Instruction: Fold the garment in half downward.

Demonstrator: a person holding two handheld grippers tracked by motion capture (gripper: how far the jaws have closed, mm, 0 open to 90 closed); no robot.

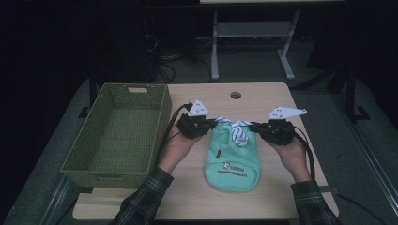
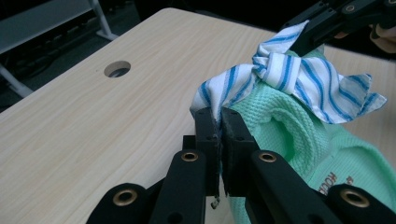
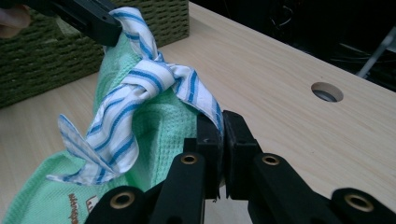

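A small mint-green garment (image 1: 233,159) with a blue-and-white striped knotted collar (image 1: 238,129) hangs by its top corners above the table, its lower end on the wood. My left gripper (image 1: 213,123) is shut on the garment's left collar corner; in the left gripper view its jaws (image 2: 220,122) pinch striped cloth (image 2: 285,70) and green knit (image 2: 299,140). My right gripper (image 1: 254,126) is shut on the right corner; in the right gripper view the jaws (image 3: 221,128) clamp the striped cloth (image 3: 140,88) over green fabric (image 3: 159,126). The opposite gripper shows at the top of each gripper view.
A woven olive-green basket (image 1: 80,154) stands empty at the left of the table (image 1: 263,96), close beside my left hand. A round cable hole (image 1: 235,95) lies behind the garment. A metal frame (image 1: 215,51) stands on the floor beyond the table.
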